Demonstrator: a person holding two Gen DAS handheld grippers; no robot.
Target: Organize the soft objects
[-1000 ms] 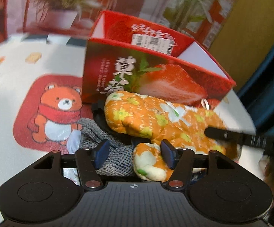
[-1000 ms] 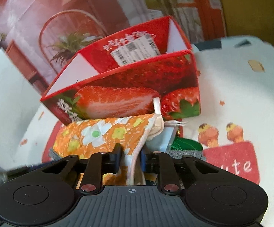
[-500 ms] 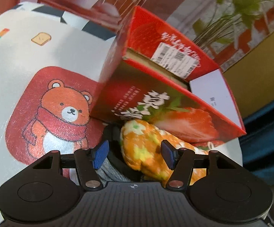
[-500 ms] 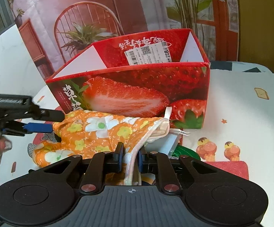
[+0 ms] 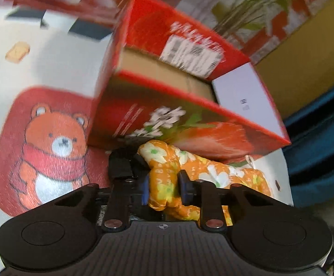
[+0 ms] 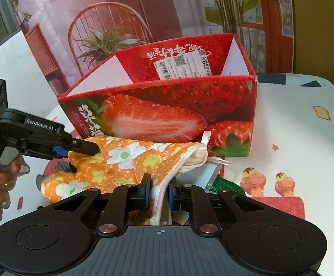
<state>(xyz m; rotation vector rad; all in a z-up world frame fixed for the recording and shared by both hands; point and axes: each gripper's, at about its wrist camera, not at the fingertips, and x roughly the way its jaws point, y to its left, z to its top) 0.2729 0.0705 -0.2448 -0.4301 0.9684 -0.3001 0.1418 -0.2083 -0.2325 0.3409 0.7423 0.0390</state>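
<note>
Your left claw (image 5: 162,185) and right claw (image 6: 159,189) each pinch the orange flowered oven mitt (image 6: 125,161), stretched before the strawberry box (image 6: 167,110).

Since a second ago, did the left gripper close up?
Yes. The left gripper stood wide open before; now its pads pinch the orange oven mitt in front of the strawberry box.
</note>
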